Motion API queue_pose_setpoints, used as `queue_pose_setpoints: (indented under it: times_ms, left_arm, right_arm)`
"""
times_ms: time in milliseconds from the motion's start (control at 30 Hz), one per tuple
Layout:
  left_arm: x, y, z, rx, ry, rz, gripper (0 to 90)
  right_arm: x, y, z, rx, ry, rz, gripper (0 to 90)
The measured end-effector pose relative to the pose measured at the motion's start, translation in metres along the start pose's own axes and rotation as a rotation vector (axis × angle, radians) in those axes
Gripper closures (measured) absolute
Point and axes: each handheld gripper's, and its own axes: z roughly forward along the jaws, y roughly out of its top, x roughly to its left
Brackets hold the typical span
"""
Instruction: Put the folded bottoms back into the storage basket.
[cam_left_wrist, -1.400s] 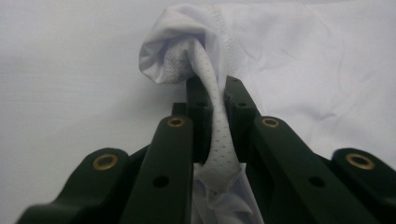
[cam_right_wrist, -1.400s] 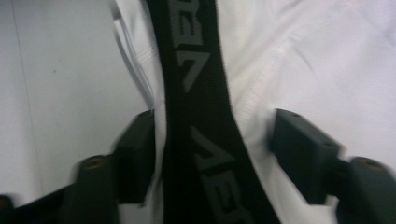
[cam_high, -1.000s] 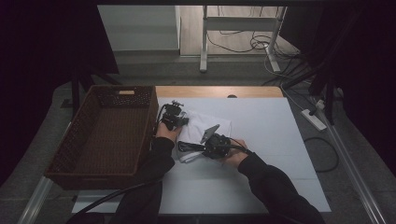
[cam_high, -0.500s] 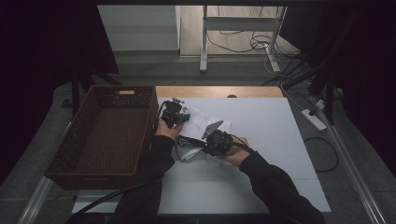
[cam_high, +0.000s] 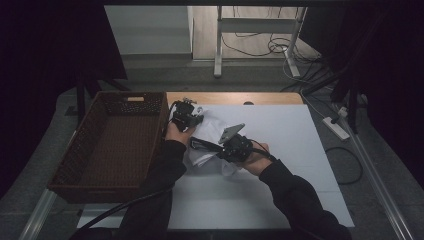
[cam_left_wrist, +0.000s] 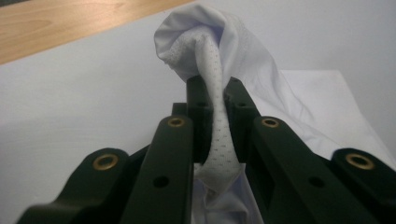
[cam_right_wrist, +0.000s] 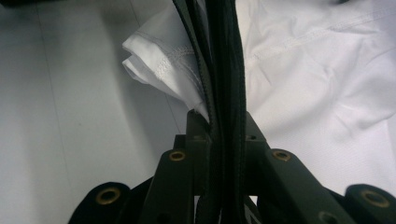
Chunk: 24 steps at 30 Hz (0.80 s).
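A crumpled white garment hangs a little above the white table cover between both grippers. My left gripper, at the garment's far left end, is shut on a strip of white mesh fabric bunched between its jaws. Nearer the person, my right gripper points left. It is shut on a black band of the garment, together with a folded white hem. White cloth spreads out behind the right jaws.
A brown wicker basket stands on the left, close beside the left hand. The white table cover stretches to the right and front. A wooden strip runs along the far edge. Cables and a power strip lie off the right side.
Both hands have risen a little, drawing the garment up off the table between them. Both grips have held.
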Motion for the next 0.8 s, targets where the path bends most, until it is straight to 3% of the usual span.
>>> queue_pose_setpoints:
  times_ms: [467,800]
  left_arm:
    - [0.003,0.022,-0.034,-0.033,0.020,0.015,82.9]
    - [0.009,0.032,-0.059,-0.043,0.037,0.034,82.9]
  right_arm:
    - [-0.003,0.023,-0.023,-0.067,-0.003,-0.010,79.6]
    - [0.001,0.045,-0.027,-0.105,-0.001,-0.040,79.6]
